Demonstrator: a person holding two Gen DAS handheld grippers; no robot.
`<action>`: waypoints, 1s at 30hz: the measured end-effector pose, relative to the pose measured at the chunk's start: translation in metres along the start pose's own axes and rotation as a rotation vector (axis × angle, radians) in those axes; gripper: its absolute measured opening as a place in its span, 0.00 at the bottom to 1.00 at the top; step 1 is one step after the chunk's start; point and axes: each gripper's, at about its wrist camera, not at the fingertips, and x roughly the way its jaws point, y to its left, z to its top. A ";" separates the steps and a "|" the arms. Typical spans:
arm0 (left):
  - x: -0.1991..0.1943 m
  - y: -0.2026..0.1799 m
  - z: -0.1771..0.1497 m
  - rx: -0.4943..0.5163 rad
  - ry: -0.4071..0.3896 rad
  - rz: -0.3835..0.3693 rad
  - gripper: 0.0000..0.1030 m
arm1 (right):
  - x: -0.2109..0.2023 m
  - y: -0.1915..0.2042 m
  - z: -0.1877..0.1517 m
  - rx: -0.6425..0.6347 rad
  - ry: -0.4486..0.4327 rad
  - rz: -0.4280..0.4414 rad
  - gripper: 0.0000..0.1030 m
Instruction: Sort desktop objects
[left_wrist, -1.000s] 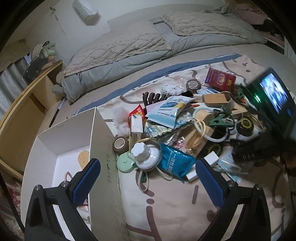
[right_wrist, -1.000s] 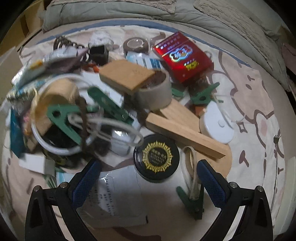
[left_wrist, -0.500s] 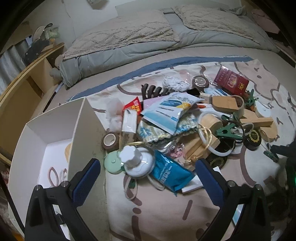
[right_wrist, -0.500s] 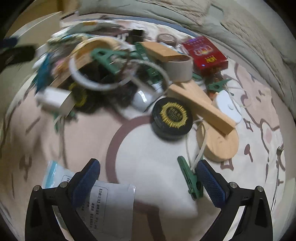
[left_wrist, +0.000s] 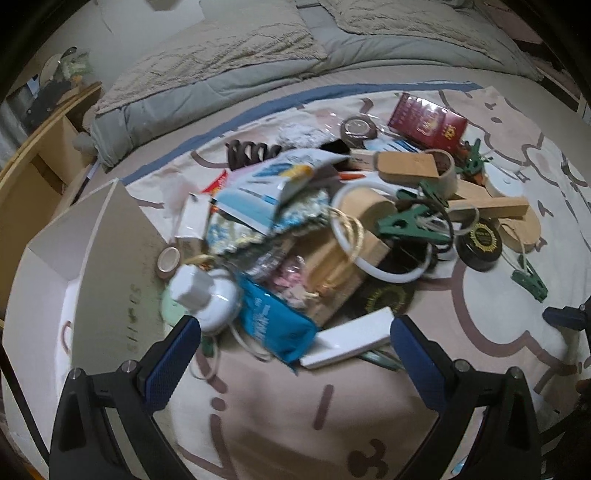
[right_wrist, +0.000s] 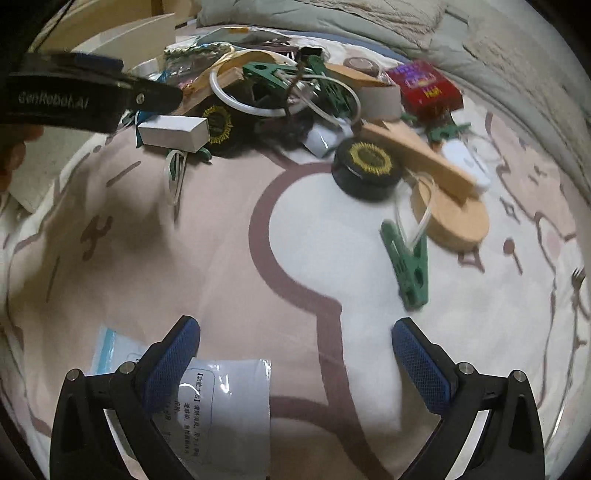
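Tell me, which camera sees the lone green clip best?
The right wrist view: the green clip lies close, big and alone on the blanket. The left wrist view shows it small and far off near the right edge.

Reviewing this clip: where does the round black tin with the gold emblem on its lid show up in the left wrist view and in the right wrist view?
Left wrist: the black tin lies right of centre, at the right edge of the pile.
Right wrist: the black tin lies upper centre-right, at the pile's near edge.
Shared landmark: the long wooden block just beyond the tin in both views.
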 end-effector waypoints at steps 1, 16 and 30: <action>0.001 -0.002 0.000 0.001 0.003 -0.004 1.00 | -0.001 0.000 -0.002 -0.007 -0.003 0.002 1.00; 0.016 -0.020 -0.027 0.072 0.122 0.031 1.00 | -0.012 -0.001 -0.019 -0.035 -0.021 0.036 1.00; 0.002 -0.014 -0.045 0.158 0.108 0.163 1.00 | -0.017 0.001 -0.025 -0.042 -0.035 0.047 1.00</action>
